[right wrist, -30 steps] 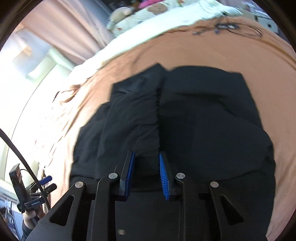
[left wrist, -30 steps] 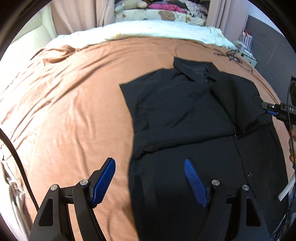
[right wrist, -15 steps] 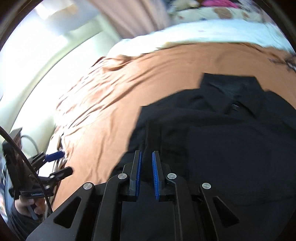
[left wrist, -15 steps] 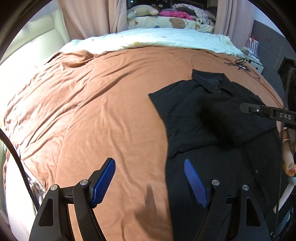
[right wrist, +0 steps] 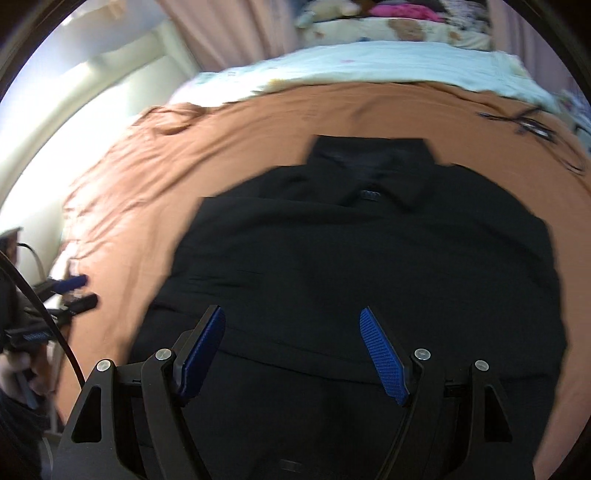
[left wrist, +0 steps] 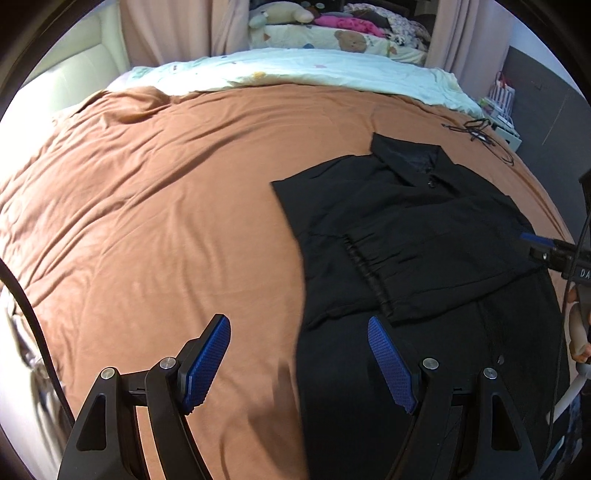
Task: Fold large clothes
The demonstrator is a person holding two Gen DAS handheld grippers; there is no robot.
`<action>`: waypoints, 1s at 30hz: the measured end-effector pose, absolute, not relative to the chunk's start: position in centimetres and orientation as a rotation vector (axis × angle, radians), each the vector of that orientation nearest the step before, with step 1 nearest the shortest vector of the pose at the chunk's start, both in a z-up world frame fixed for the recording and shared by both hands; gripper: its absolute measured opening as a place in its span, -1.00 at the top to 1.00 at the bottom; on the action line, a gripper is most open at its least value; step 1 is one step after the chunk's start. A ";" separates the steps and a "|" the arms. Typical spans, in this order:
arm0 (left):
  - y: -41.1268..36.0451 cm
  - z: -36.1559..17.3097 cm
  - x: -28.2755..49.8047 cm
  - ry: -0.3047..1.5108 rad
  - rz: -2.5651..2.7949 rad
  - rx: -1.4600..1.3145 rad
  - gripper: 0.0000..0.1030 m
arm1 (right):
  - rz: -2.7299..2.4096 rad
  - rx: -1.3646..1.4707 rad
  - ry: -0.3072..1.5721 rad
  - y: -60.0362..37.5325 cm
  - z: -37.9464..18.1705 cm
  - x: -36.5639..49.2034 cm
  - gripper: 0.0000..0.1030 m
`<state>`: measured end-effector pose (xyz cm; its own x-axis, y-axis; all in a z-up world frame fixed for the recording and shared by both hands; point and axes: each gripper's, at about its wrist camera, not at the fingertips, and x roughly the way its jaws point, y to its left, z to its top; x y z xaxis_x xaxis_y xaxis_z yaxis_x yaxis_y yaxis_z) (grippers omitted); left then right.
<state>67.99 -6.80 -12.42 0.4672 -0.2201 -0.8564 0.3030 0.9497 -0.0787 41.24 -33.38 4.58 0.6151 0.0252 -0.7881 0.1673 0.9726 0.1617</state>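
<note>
A black collared shirt (left wrist: 413, 258) lies flat on the brown bedspread (left wrist: 166, 221), collar toward the far side, with both sleeves folded in across its chest. It fills the middle of the right wrist view (right wrist: 362, 273). My left gripper (left wrist: 299, 354) is open and empty, hovering over the shirt's left edge near the hem. My right gripper (right wrist: 291, 343) is open and empty above the shirt's lower body. In the left wrist view the right gripper's tip (left wrist: 546, 245) shows at the shirt's right edge. The left gripper (right wrist: 70, 291) shows at the left edge of the right wrist view.
A pale patterned quilt (left wrist: 295, 70) lies along the far side of the bed, with stuffed toys (left wrist: 280, 11) and curtains behind. A black cable (left wrist: 476, 131) lies on the bedspread at the far right. A white padded wall (left wrist: 62, 66) stands at the left.
My right gripper has opened and let go of the sleeve, which now lies folded across the chest. It has swung to face the collar. The left gripper stayed open.
</note>
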 end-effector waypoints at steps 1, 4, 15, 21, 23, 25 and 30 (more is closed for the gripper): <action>-7.6 -12.7 68.3 1.039 -0.329 0.085 -0.52 | -0.114 0.219 0.910 -35.0 4.4 40.5 -0.44; -9.7 -13.6 68.9 1.045 -0.356 0.090 -0.52 | -0.203 0.203 0.919 -37.3 3.9 39.7 -0.44; -17.7 -18.7 69.1 1.092 -0.511 0.264 -0.52 | -0.438 0.242 0.959 -46.2 0.5 38.0 0.63; -19.8 -21.4 68.5 1.100 -0.443 0.487 -0.51 | -0.424 0.257 0.946 -46.7 -1.3 38.2 0.68; -19.2 -21.2 69.2 1.103 -0.418 0.446 -0.41 | -0.433 0.258 0.949 -47.5 -1.4 38.1 0.68; -18.3 -20.8 70.1 1.104 -0.380 0.398 -0.40 | -0.429 0.258 0.951 -47.8 -1.6 38.0 0.68; -17.3 -20.6 71.4 1.144 -0.343 0.359 -0.39 | -0.425 0.208 0.980 -46.8 -1.2 38.0 0.67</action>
